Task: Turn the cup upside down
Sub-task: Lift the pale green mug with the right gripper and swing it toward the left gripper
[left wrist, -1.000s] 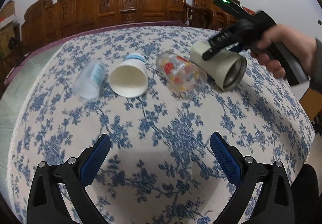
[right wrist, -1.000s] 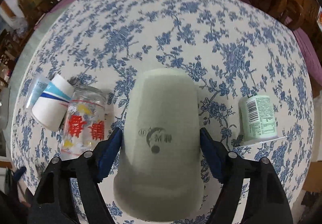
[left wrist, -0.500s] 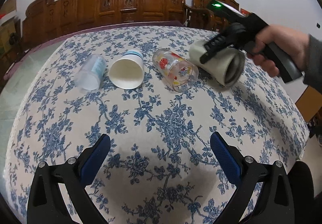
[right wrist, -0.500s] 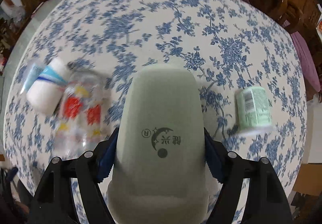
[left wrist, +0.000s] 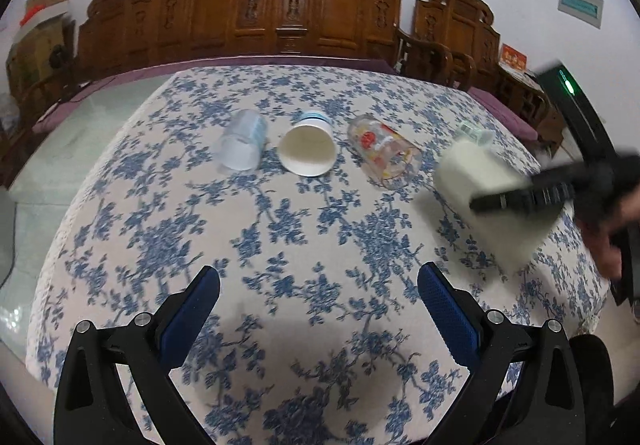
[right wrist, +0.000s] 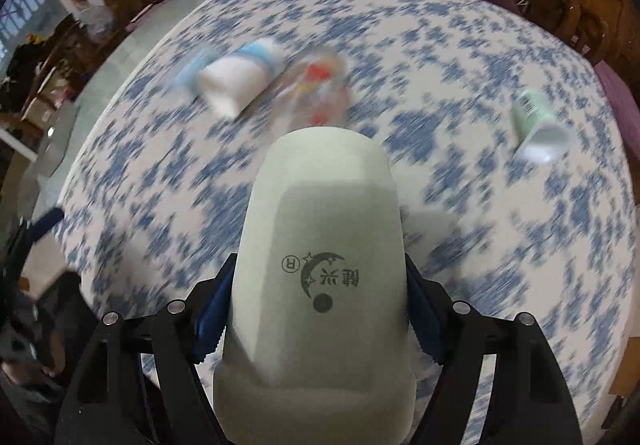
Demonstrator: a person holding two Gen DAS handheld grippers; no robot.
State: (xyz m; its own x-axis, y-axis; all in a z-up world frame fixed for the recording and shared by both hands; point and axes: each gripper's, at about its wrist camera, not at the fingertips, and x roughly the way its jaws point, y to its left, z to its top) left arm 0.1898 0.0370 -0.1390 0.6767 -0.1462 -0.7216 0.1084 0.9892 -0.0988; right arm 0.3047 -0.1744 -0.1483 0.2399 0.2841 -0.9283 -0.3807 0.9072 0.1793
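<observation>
My right gripper (right wrist: 320, 309) is shut on a pale grey-green ceramic cup (right wrist: 320, 265) with a printed moon logo. In the left wrist view the same cup (left wrist: 492, 201) hangs tilted above the right side of the table, base pointing up and away, held by the blurred right gripper (left wrist: 520, 197). My left gripper (left wrist: 318, 301) is open and empty, low over the near part of the flowered tablecloth (left wrist: 280, 229).
Lying in a row on the cloth are a clear plastic cup (left wrist: 242, 145), a white paper cup (left wrist: 308, 149) and a printed glass (left wrist: 384, 153). A small green cup (right wrist: 538, 129) lies at the right. Carved wooden chairs (left wrist: 280, 9) stand behind the table.
My right gripper has swung the ceramic cup down and toward the table's right front, turning its base upward. The right wrist view is motion-blurred. My left gripper has stayed open.
</observation>
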